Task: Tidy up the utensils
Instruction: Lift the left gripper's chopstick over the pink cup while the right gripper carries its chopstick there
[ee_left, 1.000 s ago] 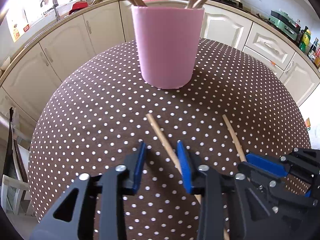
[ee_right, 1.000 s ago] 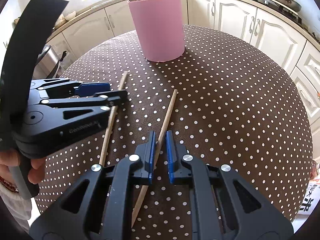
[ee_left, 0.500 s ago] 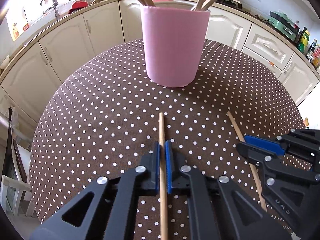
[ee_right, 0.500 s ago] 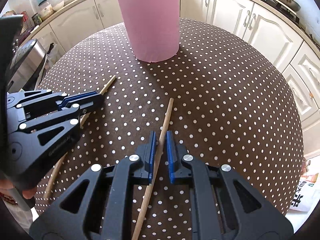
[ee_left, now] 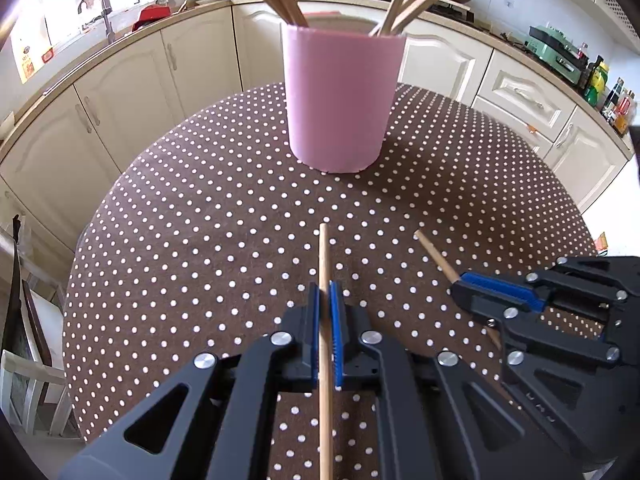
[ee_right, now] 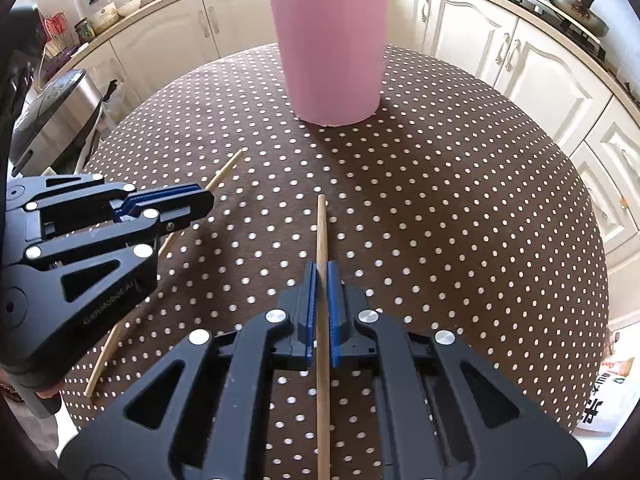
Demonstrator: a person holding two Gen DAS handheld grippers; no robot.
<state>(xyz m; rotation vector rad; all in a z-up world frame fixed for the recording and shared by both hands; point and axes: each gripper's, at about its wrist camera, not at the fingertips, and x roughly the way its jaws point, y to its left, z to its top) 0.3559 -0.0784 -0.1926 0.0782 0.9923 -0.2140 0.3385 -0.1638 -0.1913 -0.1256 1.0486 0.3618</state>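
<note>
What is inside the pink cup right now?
Several wooden sticks stand in the pink cup, leaning out over its rim. Their lower ends and the cup's bottom are hidden by its wall.

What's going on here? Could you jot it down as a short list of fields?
surface: round table with a brown polka-dot cloth
container: pink cup, upright, wooden sticks already in it
left gripper: shut on the left chopstick
right gripper: shut on the right chopstick
chopstick direction: both point towards the cup
left to do: neither held chopstick is in the cup yet
</note>
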